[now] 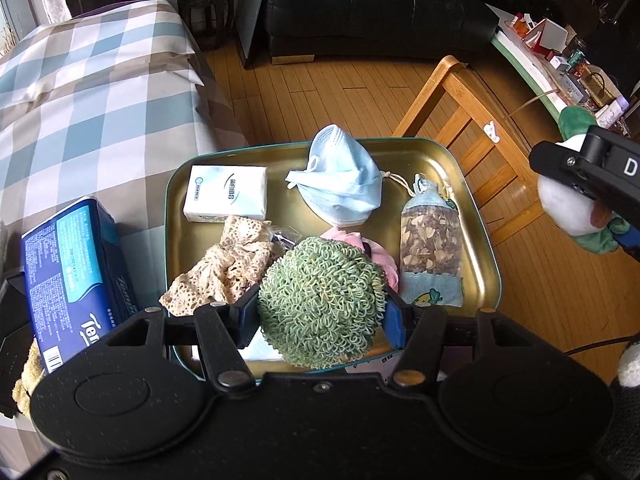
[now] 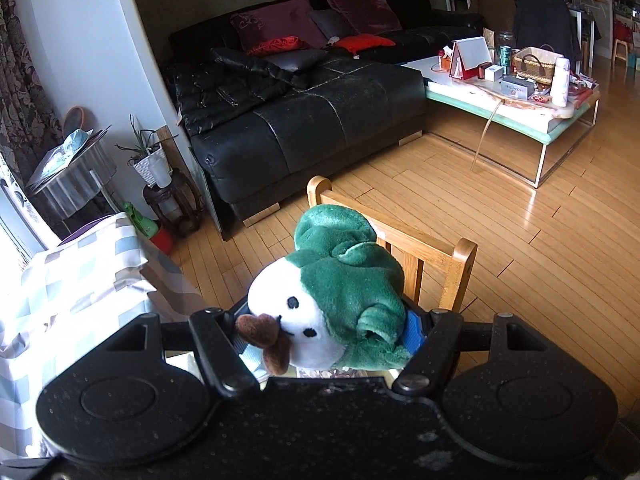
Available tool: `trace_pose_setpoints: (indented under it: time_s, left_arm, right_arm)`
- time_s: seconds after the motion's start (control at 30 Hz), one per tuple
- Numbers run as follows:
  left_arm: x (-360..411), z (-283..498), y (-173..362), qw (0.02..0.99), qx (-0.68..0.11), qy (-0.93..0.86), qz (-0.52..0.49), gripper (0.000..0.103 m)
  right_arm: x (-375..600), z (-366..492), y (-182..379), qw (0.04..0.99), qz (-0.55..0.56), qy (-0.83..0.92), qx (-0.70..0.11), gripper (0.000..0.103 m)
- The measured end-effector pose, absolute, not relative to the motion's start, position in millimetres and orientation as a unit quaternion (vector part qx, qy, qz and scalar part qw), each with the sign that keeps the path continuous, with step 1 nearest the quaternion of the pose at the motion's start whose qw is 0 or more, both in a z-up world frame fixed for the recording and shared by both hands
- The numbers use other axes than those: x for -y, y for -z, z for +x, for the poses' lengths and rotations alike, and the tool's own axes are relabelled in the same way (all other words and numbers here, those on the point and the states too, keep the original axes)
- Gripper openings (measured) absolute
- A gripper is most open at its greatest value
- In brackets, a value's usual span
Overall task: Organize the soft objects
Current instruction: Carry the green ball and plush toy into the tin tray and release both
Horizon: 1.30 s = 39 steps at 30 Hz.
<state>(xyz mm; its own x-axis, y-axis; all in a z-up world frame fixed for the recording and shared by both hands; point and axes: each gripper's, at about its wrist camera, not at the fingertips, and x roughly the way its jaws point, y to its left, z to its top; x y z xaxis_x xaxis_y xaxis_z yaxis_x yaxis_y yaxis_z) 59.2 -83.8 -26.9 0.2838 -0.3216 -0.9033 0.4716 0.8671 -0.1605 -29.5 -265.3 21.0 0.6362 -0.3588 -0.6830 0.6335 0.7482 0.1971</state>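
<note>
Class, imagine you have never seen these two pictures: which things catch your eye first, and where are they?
A curly green scrubber sits clamped in the left gripper above a gold metal tray holding a blue face mask. The right gripper grips a white and green plush toy in front of a wooden chair.

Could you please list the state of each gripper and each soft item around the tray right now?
left gripper: shut on the green loop ball, held over the tray.
right gripper: shut on the plush toy.
tray: open, partly filled.
face mask: lying in the tray, crumpled.
tissue pack: flat in the tray, sealed.
sachet: lying in the tray, tied shut.
crochet cloth: bunched, in the tray.
</note>
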Motion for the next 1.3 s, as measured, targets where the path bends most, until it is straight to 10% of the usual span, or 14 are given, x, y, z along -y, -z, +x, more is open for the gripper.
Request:
trace_pose_setpoints:
  time_s: [1.3]
  left_arm:
    - [39,47,32,0.833,-0.507,0.187,0.117,0.065]
  right_arm:
    - [240,9,-2,0.867,0.208,0.228,-0.392,0.082]
